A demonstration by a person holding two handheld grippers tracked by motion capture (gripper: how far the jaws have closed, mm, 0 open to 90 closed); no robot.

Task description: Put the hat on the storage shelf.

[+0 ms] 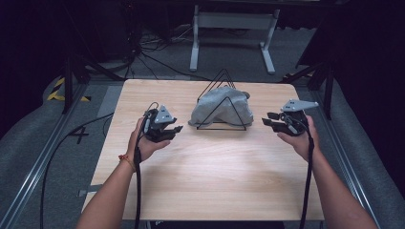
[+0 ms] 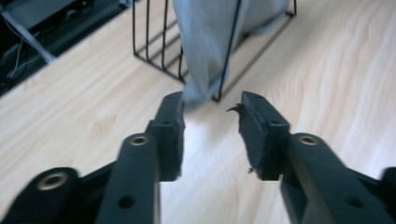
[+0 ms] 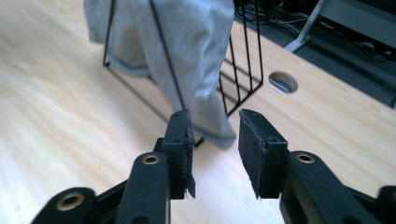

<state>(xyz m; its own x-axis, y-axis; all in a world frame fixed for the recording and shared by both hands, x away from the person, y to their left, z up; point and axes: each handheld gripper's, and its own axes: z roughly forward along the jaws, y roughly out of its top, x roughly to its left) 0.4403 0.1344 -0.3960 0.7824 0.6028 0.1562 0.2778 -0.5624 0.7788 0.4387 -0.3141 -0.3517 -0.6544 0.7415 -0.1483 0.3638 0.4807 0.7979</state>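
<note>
High view: both grippers have their jaws apart with nothing between them, the left gripper [image 1: 165, 128] and right gripper [image 1: 282, 121] flanking a grey cloth [image 1: 220, 110]. The cloth is draped over a black wire rack [image 1: 223, 102] at the table's [image 1: 205, 181] far middle, clear of both grippers.

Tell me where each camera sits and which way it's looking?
High view: above the person's side, looking forward and down at the table; forearms, left gripper and right gripper show.
Left gripper view: rides that gripper, facing the grey cloth.
Right gripper view: rides that gripper, facing the wire rack.
All three share cloth and rack.
</note>
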